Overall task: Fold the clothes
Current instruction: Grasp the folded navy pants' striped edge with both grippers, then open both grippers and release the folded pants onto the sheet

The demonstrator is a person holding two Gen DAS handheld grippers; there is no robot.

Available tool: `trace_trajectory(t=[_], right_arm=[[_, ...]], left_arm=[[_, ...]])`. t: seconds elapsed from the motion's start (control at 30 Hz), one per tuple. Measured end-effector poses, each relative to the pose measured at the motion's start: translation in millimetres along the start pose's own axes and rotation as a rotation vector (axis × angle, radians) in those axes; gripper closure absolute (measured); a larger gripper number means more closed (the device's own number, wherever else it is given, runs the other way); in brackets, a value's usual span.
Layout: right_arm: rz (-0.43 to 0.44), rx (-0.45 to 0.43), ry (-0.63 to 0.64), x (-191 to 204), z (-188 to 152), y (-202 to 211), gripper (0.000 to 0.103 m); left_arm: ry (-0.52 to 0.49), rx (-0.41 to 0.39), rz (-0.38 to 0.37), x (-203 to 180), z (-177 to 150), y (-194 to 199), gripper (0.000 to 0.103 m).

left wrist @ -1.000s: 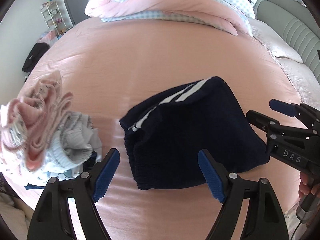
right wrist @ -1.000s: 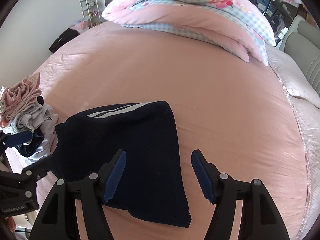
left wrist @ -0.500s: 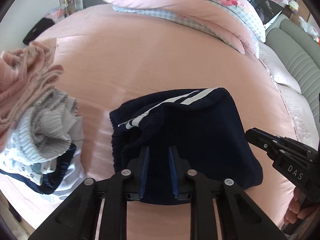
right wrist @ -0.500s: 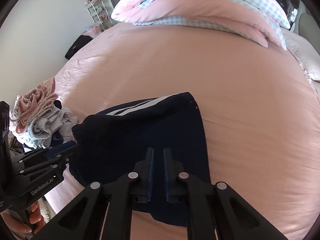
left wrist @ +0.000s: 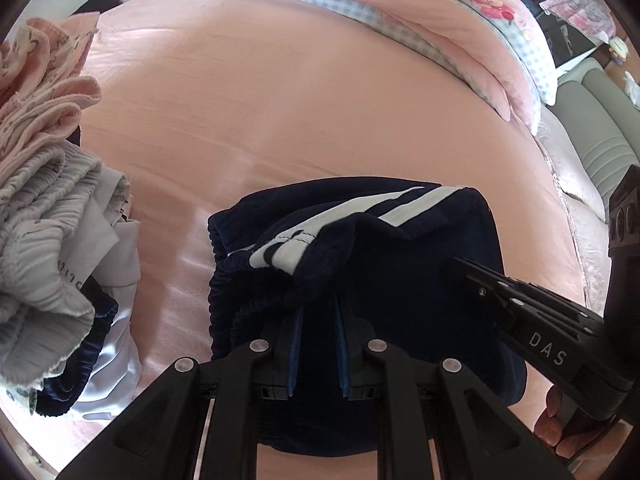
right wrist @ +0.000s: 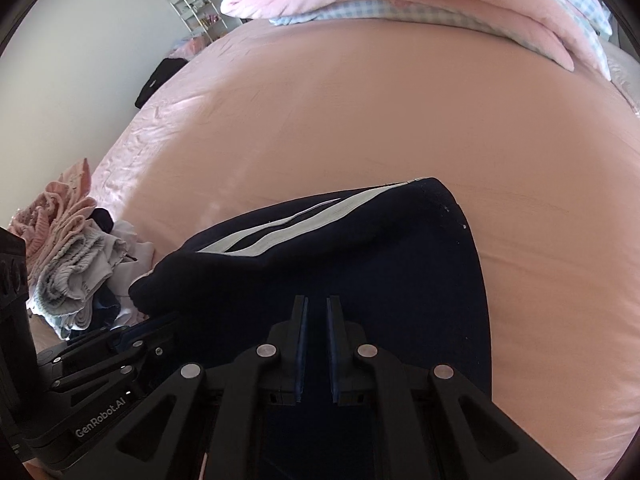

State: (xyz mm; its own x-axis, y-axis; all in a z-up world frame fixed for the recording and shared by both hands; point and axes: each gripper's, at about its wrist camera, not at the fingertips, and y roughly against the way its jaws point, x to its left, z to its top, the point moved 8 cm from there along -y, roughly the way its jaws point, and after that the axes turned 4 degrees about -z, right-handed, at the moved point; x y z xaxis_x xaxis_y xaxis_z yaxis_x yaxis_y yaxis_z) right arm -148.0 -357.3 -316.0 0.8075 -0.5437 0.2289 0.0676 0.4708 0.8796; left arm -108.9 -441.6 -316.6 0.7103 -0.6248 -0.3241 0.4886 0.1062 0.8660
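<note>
A pair of dark navy shorts (left wrist: 400, 264) lies folded on the pink bed sheet (left wrist: 320, 112), toward the near edge of the bed. The cloth is thick and almost black in the shade, with two white stripes (left wrist: 360, 210) running along the far edge of the fold. At the left end the gathered elastic waistband (left wrist: 218, 280) shows, ribbed and slightly bunched, and an upper layer is lifted there into a soft ridge. In the right wrist view the shorts (right wrist: 360, 264) form a broad wedge, the stripes (right wrist: 296, 228) along the far left edge and the right edge running straight toward the camera.

The left gripper (left wrist: 316, 334) sits over the near left part of the shorts, its fingers drawn narrow with navy cloth between the blue pads (left wrist: 294, 344). The right gripper (right wrist: 316, 334) sits over the near middle of the garment in its own view, fingers likewise narrow, dark cloth showing in the slim gap; whether the pads pinch a fold there cannot be told. A hand (left wrist: 554, 420) grips the right gripper's handle at the near right.

To the left, close beside the shorts, is a pile of folded clothes (left wrist: 44, 200), pink, grey ribbed, white and blue. A pink and blue checked duvet (left wrist: 440, 28) is heaped at the far side of the bed.
</note>
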Motion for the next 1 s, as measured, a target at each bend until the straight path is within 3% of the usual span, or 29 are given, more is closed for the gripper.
trace_trajectory(t=[0.3, 0.43, 0.63, 0.83, 0.93, 1.0], right_arm=[[0.007, 0.021, -0.034, -2.7, 30.5, -25.6, 0.096], [0.028, 0.032, -0.054, -8.4, 41.5, -38.9, 0.096], [-0.033, 0.048, -0.075, -24.9, 63.6, -57.1, 0.096], [-0.076, 0.059, -0.031, -24.9, 64.8, -55.4, 0.096], [-0.074, 0.044, -0.022, -22.5, 60.4, -43.4, 0.095], [-0.045, 0.025, -0.031, -26.9, 56.8, -28.0, 0.093]], left_arm=[[0.026, -0.023, 0.021, 1.0, 17.8, 4.9, 0.090], [0.090, -0.015, 0.047, 12.0, 22.2, 0.2, 0.090], [0.089, -0.005, 0.118, 16.8, 14.6, -2.4, 0.090], [0.066, -0.004, 0.139, 11.7, 10.7, -2.7, 0.090], [0.068, 0.038, 0.096, 6.6, 12.1, -3.1, 0.088], [0.090, 0.076, 0.043, 3.0, 10.2, -1.1, 0.078]])
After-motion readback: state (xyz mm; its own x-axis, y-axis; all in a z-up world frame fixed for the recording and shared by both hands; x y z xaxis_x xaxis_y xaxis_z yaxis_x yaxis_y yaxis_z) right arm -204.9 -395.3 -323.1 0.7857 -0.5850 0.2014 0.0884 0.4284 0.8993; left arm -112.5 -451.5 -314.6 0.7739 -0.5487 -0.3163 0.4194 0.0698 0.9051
